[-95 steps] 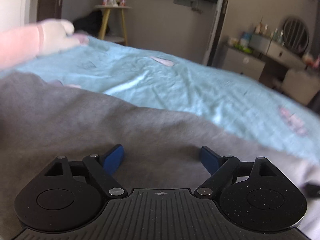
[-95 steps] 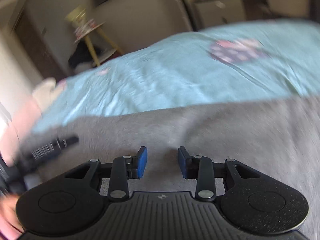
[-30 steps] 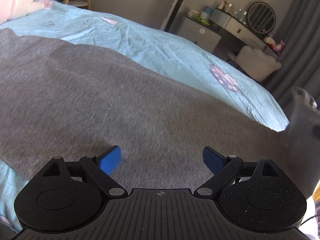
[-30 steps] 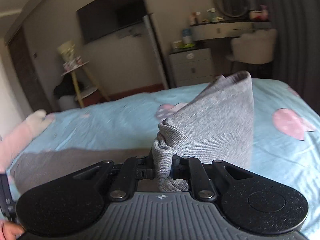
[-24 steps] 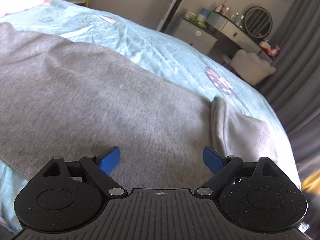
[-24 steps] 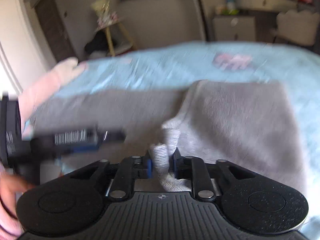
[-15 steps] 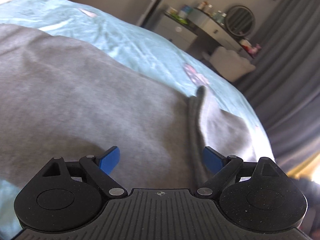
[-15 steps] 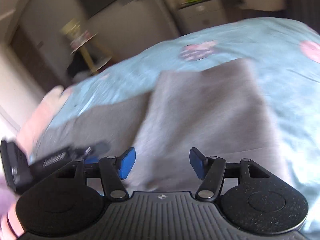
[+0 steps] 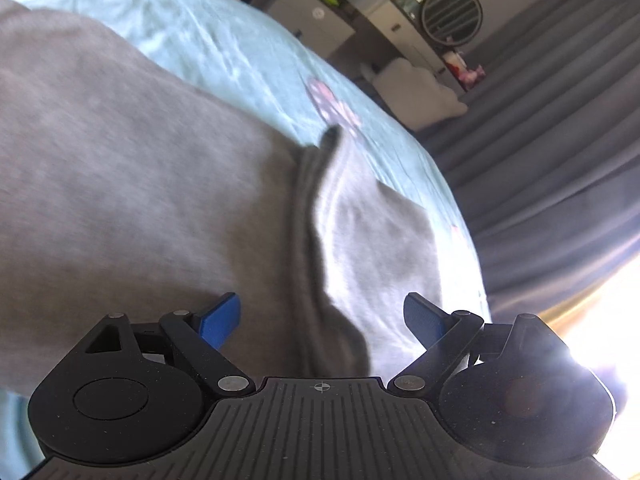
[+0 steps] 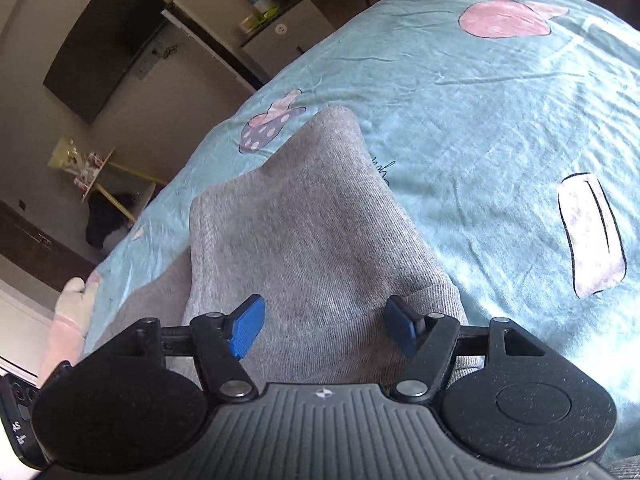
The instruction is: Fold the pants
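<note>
- The pants (image 10: 304, 216) lie on the bed (image 10: 500, 112), one end folded back over the rest.
- The fold's edge (image 9: 308, 216) runs away from the left gripper (image 9: 322, 318), which is above the pants.
- The right gripper (image 10: 322, 326) is over the folded part.
- A dresser (image 9: 384, 20) stands beyond the bed.
- Curtains (image 9: 552, 120) hang to the right of the dresser.

The pants (image 9: 140, 184) run off the left wrist view's left edge, smeared by blur. Glare right of the curtain (image 9: 560, 140) washes out that corner. In the right wrist view, bottles on the dresser (image 10: 280, 36) are too small to identify.
</note>
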A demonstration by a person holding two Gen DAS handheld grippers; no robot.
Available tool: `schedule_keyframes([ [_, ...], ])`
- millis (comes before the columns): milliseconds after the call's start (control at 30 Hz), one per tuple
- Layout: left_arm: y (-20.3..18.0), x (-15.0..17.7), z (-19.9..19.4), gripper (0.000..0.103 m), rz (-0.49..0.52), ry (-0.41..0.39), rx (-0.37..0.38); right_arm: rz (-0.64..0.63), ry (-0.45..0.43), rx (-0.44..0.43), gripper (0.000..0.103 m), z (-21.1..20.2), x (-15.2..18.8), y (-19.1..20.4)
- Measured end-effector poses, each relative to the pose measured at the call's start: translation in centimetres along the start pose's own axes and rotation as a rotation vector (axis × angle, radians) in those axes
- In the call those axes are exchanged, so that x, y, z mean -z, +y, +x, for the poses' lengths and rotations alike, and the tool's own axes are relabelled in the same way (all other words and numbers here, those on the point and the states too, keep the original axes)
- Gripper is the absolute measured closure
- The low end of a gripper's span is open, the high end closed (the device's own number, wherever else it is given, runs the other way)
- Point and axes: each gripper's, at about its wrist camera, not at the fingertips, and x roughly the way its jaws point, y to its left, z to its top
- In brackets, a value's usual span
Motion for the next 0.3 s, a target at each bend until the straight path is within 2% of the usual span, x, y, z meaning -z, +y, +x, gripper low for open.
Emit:
schedule_keyframes([
  [233,-0.2,0.1,2.9,0.023,-0.048,0.075,0.005,0.184,-0.008,-0.100,0.035,-0.4,-0.4,-2.7],
  [300,0.1,-0.2,3.5,0.039,-0.094,0.078,0.034,0.197,-0.010,-0.107,0.035,-0.4,-0.4,-2.9],
])
